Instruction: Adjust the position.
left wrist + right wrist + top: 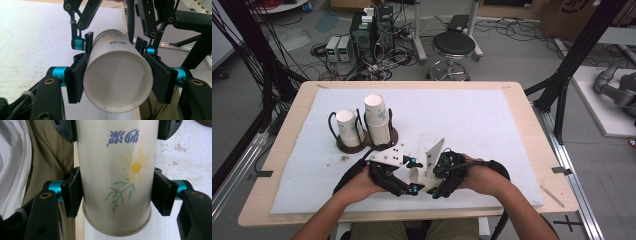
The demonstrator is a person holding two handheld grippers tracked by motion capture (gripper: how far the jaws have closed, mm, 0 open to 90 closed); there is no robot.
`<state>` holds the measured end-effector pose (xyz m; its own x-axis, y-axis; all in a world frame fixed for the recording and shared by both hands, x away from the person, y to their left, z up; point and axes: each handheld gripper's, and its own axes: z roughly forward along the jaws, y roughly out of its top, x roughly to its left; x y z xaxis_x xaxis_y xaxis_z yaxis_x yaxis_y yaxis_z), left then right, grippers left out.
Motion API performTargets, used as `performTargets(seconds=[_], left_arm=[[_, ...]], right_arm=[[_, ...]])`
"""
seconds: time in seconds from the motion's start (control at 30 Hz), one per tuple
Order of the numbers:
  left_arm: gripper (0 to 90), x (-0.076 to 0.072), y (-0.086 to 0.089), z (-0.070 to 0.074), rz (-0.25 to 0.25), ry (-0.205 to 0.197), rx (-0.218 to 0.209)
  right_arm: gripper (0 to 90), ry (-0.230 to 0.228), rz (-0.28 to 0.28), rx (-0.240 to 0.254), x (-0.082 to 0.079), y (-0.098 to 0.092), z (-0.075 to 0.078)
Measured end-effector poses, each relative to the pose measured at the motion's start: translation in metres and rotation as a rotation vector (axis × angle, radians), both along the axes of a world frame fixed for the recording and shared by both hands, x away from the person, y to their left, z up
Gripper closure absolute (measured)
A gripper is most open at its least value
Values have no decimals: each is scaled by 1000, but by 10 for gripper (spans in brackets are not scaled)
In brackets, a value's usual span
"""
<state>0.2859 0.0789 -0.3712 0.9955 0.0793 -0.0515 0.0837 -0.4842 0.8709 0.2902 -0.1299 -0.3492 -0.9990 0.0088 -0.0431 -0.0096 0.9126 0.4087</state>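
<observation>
At the lower centre of the high view, a person's two hand-held grippers meet over a white paper cup held just above the near edge of the white table mat. The left gripper has its pads clamped on the cup's wall close to the open mouth, which faces that gripper's camera. The right gripper is clamped on the flower-printed side just above a rolled rim; a second white wall seems to continue below that rim, so this may be two nested cups being pulled apart, though the view is too tight to be sure. Opposed grips at either end would suit such a separation. At the upper left, two more paper cups stand in a dark wire holder, likely the destination.
</observation>
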Motion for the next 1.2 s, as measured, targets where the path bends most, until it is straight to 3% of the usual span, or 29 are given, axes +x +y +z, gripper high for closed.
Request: performTargets(seconds=[0.2, 0.23, 0.47, 0.6, 0.77, 0.87, 0.93, 1.03, 1.2], left_arm=[[371, 0, 2, 1, 10, -8, -16], [372, 0, 3, 1, 14, -4, -29], [371, 4, 12, -4, 37, 15, -82], [371, 5, 17, -6, 51, 20, -106], [371, 5, 27, -11, 89, 19, -154], [371, 5, 31, -13, 107, 20, -175], [371, 6, 38, -15, 131, 16, -213], [371, 7, 43, -16, 155, 11, -256], [371, 8, 50, -17, 178, -1, -310]], right_arm=[[266, -9, -21, 52, 1, -4, -1], [217, -16, -51, 106, 2, -9, 1], [217, -16, -99, 263, 2, -28, 9], [217, -24, -121, 311, 2, -35, 10], [212, -34, -172, 457, 0, -50, 13], [211, -52, -207, 507, -1, -57, 12], [211, -67, -227, 542, -1, -62, 9], [211, -62, -265, 622, -2, -70, 6], [211, -56, -313, 709, -2, -80, -1]])
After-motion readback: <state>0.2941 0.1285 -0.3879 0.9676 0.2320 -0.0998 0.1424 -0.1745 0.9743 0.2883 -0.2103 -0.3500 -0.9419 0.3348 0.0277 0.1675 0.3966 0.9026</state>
